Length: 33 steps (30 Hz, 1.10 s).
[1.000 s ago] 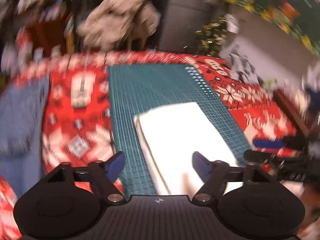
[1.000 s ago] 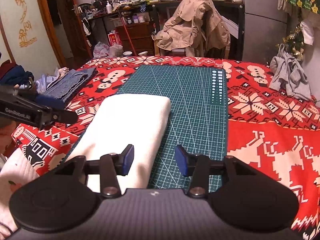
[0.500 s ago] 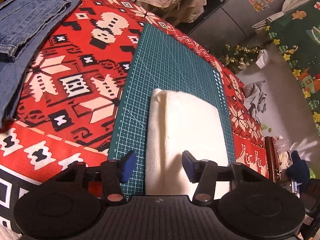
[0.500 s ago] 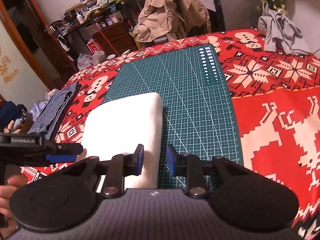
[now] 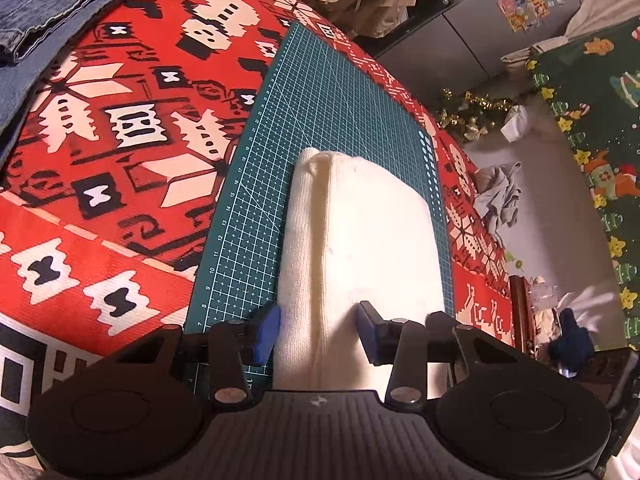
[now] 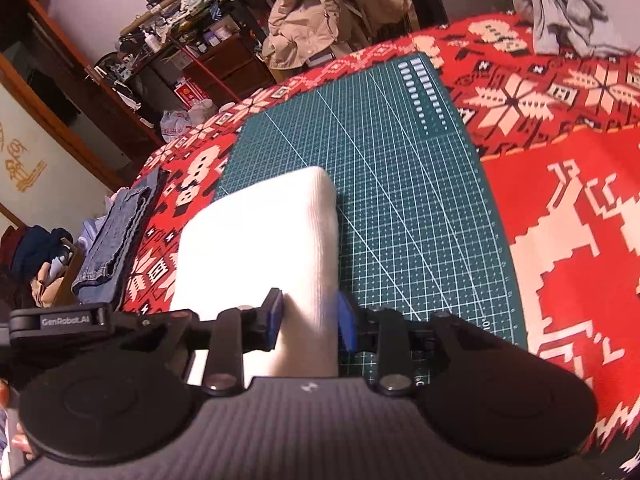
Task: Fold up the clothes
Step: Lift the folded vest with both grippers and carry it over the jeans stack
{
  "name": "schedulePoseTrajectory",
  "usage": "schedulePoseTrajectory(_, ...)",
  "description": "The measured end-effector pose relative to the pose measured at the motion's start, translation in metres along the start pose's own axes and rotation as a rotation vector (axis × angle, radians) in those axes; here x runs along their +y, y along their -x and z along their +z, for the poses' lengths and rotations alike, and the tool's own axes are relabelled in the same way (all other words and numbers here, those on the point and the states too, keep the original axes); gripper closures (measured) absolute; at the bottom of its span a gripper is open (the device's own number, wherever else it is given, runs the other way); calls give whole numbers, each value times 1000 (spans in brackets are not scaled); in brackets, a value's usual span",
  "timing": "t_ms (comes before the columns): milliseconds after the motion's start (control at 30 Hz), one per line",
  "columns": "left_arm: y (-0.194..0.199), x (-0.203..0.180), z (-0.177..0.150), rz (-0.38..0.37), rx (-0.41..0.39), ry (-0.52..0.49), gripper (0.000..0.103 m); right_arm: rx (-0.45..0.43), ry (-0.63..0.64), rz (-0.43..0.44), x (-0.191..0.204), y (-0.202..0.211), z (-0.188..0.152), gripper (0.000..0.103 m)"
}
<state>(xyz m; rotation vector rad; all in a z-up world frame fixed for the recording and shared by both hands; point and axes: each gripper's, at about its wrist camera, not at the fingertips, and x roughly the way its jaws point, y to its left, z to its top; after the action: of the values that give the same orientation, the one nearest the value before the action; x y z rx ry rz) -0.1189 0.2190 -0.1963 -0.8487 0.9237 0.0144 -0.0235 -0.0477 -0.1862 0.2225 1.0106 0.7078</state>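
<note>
Both hand-held grippers dropped onto the white folded garment: left closing, right reopening slightly, pinching its near end; long axis runs away.

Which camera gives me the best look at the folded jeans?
The right wrist view: the folded jeans show whole as a stack on the red cloth, left of the white garment. The left wrist view catches only part of them, cut off at its top left corner.

A home is shown: a coat is hung up, shelves are crammed, tinsel is seen.
</note>
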Motion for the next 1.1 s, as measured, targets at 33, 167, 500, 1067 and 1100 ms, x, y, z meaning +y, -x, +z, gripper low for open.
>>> schedulePoseTrajectory(33,0,-1,0,2,-5,-7,66,3,0,6,0,-2,0,68)
schedulePoseTrajectory(167,4,-11,-2,24,-32,-62,79,3,7,4,5,-7,-2,81)
schedulePoseTrajectory(500,44,-22,26,31,-149,-138,82,-60,74,-57,60,4,7,86)
schedulePoseTrajectory(1067,158,92,198,159,-315,-94,82,-74,125,23,294,-124,95,86)
schedulePoseTrajectory(1100,162,100,207,168,-318,-98,82,-76,129,24,308,-136,98,86)
